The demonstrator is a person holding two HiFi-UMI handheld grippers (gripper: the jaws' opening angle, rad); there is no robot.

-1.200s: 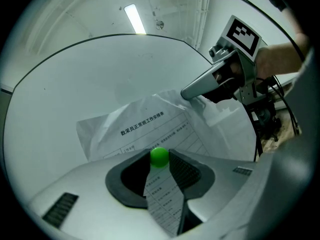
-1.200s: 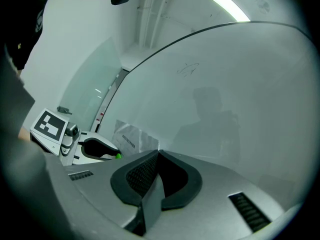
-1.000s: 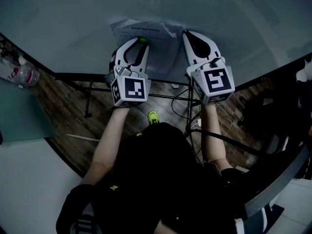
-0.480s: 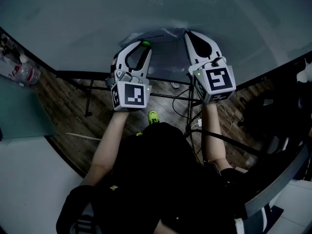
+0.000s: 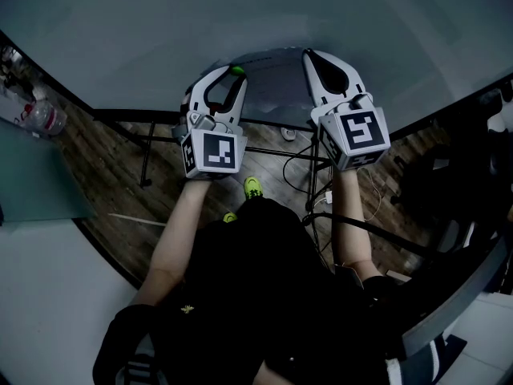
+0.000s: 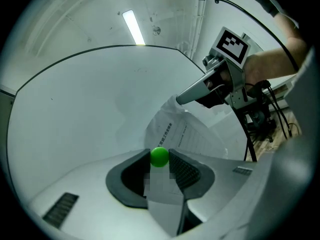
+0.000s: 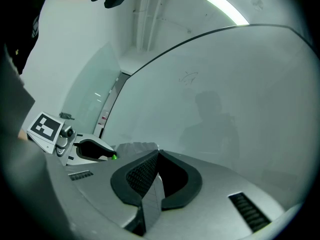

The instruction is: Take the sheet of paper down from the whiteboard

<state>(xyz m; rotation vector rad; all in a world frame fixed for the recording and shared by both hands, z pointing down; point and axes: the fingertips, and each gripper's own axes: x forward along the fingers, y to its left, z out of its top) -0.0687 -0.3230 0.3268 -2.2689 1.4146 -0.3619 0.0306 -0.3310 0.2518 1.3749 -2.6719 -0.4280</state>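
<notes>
1. Closest in: the person's black top and bare forearms, reaching out level, each ending behind a marker cube.
2. The left gripper has its fingers part-way open and clamped on a small green ball, which is pinched right at the tips. A strip of the paper also shows in the gap behind the ball, but I can't tell if the pads actually press on it.
3. The right gripper has its fingers fully closed, with the edge of the sheet of paper sandwiched between the ribbed pads.
4. So the sheet hangs between the two grippers, crumpled and bowed, with printed lines on it. It's right in front of the whiteboard at its lower edge. I can't tell whether any part of it touches the board.
5. The whiteboard is a big pale surface filling the top of the head view, with only a few faint marks on it.
6. Way down below are a wooden floor, a green shoe and a plastic bottle off to the left.
</notes>
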